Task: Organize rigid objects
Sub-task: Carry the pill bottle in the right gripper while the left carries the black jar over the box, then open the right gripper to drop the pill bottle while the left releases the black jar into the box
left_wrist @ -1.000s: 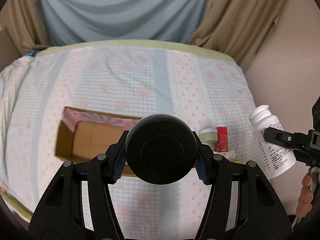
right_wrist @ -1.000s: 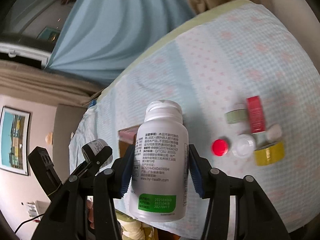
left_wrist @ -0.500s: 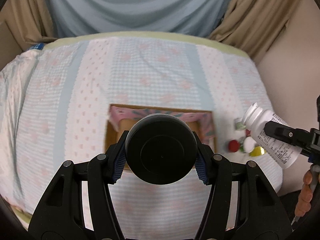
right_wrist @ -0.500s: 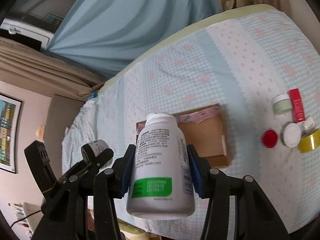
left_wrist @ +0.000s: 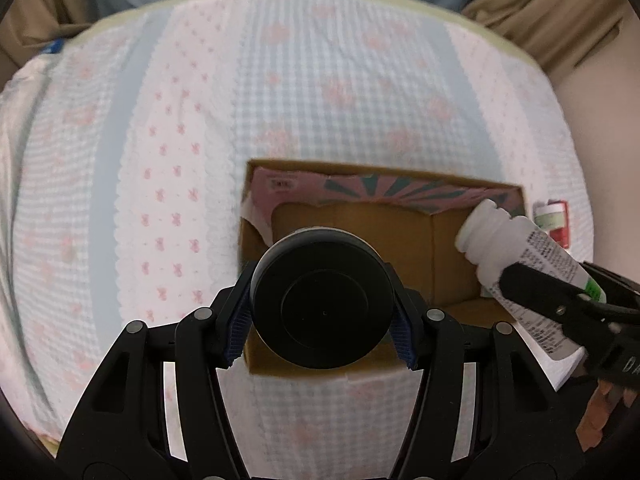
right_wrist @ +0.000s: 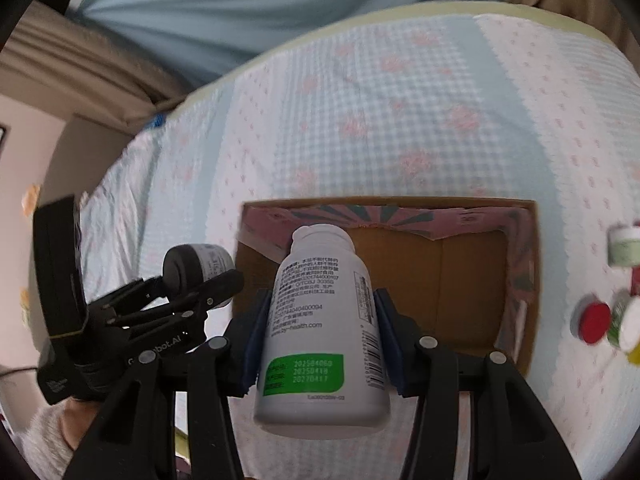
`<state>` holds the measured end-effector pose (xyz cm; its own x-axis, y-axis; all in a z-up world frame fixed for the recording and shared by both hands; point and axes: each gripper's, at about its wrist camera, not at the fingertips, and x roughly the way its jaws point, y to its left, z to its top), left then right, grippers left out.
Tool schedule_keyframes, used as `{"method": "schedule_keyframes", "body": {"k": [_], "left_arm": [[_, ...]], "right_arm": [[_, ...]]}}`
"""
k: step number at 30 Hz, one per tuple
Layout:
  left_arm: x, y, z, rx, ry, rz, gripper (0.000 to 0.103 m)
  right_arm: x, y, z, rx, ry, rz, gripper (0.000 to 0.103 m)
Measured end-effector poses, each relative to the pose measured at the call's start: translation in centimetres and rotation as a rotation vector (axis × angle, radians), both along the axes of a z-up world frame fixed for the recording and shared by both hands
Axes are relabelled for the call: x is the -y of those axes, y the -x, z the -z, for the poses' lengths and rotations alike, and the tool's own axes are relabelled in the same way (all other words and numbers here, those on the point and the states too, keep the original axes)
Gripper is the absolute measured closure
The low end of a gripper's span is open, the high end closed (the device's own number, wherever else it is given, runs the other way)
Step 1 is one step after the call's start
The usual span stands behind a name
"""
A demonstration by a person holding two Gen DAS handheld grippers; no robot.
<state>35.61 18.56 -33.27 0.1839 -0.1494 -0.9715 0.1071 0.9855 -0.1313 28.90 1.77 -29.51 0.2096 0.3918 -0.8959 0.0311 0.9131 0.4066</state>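
Observation:
My left gripper (left_wrist: pixel 322 318) is shut on a black round jar (left_wrist: pixel 322 302), held above the near left part of an open cardboard box (left_wrist: pixel 460 256) with a pink patterned inner wall. My right gripper (right_wrist: pixel 320 338) is shut on a white pill bottle (right_wrist: pixel 320 320) with a green label patch, cap pointing at the box (right_wrist: pixel 472 280). The bottle also shows in the left wrist view (left_wrist: pixel 516 264), over the box's right side. The left gripper with the black jar (right_wrist: pixel 192 268) shows at the left of the right wrist view.
The box lies on a bed with a blue and pink checked cover (left_wrist: pixel 320 92). Small items lie right of the box: a pale green jar (right_wrist: pixel 624 246), a red cap (right_wrist: pixel 596 322), a white cap (right_wrist: pixel 632 326). Curtains hang behind the bed.
Both grippers have moved toward the box and lower. The box now sits right under the black jar and the white bottle. Both holds are unchanged.

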Motion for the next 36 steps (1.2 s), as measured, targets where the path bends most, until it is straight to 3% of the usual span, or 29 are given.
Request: {"method": "schedule_keyframes", "body": {"k": [9, 17, 20, 21, 22, 23, 24, 36], "left_arm": [[1.2, -2.8, 7.0, -0.089, -0.045, 0.047, 0.049], [3.3, -3.7, 8.6, -0.090, -0.079, 0.106, 0.049], [4.1, -4.0, 8.4, -0.077, -0.107, 0.135, 0.047], [4.3, -4.1, 8.2, -0.070, -0.120, 0.144, 0.032], [4.5, -4.1, 8.0, -0.054, -0.135, 0.149, 0.002], [4.5, -4.0, 7.4, -0.016, -0.145, 0.143, 0.001], [4.5, -4.0, 7.0, 0.004, -0.141, 0.138, 0.000], [3.8, -2.4, 4.8, 0.019, -0.127, 0.117, 0.000]], "right_arm": [[-1.8, -1.2, 6.9, 0.030, 0.137, -0.230, 0.057], [-2.4, -1.5, 9.1, 0.053, 0.219, -0.370, 0.057], [-3.0, -1.4, 9.4, 0.085, 0.309, -0.411, 0.057], [-3.1, -1.2, 9.5, 0.081, 0.325, -0.429, 0.055], [-2.9, -1.1, 9.7, 0.070, 0.306, -0.438, 0.043], [-2.7, -1.1, 9.9, 0.047, 0.269, -0.449, 0.031], [-2.5, -1.0, 10.0, 0.029, 0.261, -0.449, 0.000], [-0.5, 2.7, 9.2, 0.030, 0.302, -0.407, 0.000]]}}
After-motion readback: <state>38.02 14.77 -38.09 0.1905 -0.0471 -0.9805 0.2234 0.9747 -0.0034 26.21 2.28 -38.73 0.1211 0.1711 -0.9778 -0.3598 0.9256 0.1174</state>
